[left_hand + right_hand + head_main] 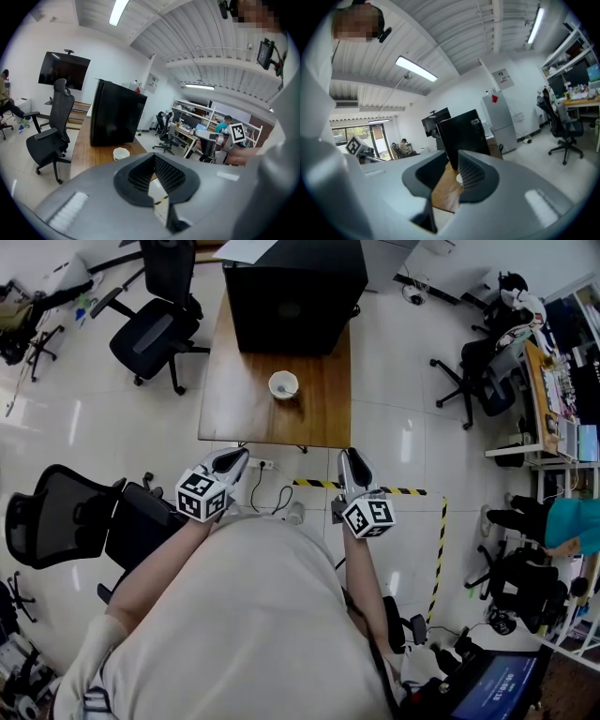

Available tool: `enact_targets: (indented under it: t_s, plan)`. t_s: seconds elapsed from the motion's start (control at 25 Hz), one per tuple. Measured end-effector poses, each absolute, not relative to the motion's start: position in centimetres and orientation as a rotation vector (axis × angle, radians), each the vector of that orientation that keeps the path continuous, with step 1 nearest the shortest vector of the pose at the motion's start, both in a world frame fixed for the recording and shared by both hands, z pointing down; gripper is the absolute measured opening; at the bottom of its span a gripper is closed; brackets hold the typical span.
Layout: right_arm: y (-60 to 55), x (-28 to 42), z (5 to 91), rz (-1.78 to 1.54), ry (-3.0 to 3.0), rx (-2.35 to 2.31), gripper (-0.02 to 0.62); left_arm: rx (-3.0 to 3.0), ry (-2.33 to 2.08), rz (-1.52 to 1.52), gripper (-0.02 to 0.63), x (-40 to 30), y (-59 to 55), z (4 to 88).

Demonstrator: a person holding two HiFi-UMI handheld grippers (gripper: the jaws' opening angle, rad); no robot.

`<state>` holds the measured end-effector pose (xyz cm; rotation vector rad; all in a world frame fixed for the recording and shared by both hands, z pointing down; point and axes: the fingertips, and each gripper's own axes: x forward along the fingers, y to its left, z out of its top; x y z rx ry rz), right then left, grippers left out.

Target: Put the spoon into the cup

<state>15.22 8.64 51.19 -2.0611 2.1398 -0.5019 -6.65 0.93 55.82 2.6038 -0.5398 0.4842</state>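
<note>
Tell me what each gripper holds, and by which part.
Nothing. The left gripper and right gripper are both shut and empty, short of the table where the cup stands.

Cup (460,178) half hidden behind right claw (452,158); inside too small to tell.

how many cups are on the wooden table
1. The white cup stands on the wooden table, just in front of the black box; another could be hidden behind that box.
</note>
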Motion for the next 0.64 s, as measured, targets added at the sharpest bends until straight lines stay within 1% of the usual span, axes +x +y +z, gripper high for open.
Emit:
enact_targets:
  t_s: [0.64]
  plan:
    - [9.3,15.9,52.2,-0.526,2.154,-2.036,0.071,2.597,-0.581,0.489,0.005,-5.9,2.2,55.7]
